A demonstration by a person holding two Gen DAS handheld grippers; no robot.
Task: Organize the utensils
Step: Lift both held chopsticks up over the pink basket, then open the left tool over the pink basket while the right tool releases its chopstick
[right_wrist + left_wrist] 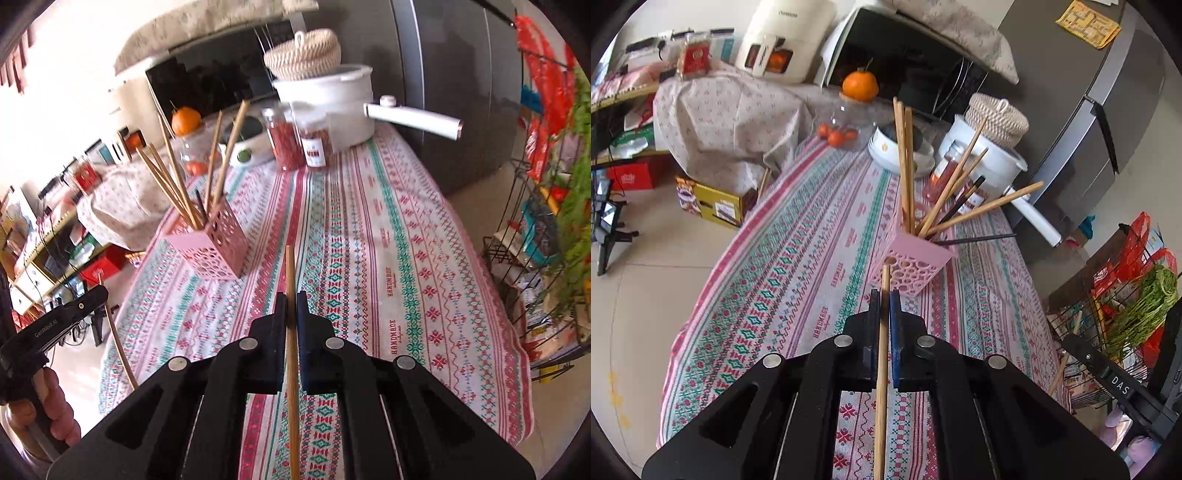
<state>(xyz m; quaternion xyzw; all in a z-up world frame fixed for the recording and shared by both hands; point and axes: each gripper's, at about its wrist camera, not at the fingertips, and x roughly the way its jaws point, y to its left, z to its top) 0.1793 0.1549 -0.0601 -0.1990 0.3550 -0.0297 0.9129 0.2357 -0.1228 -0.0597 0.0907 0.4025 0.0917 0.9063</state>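
Left gripper [884, 295] clamps one wooden chopstick [882, 354] lengthwise, tip forward, likely for dropping it in. Right gripper [291, 299] pinches a second chopstick [292, 350] likewise. Pink perforated holder [910, 267], already bristling with chopsticks, stands just ahead of the left gripper, ahead-left of the right, on the patterned tablecloth [798, 251].

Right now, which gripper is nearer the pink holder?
Left. The left gripper, shut on a chopstick, sits just short of the pink holder. The right gripper, also holding a chopstick, is farther back, with the holder ahead to its left.
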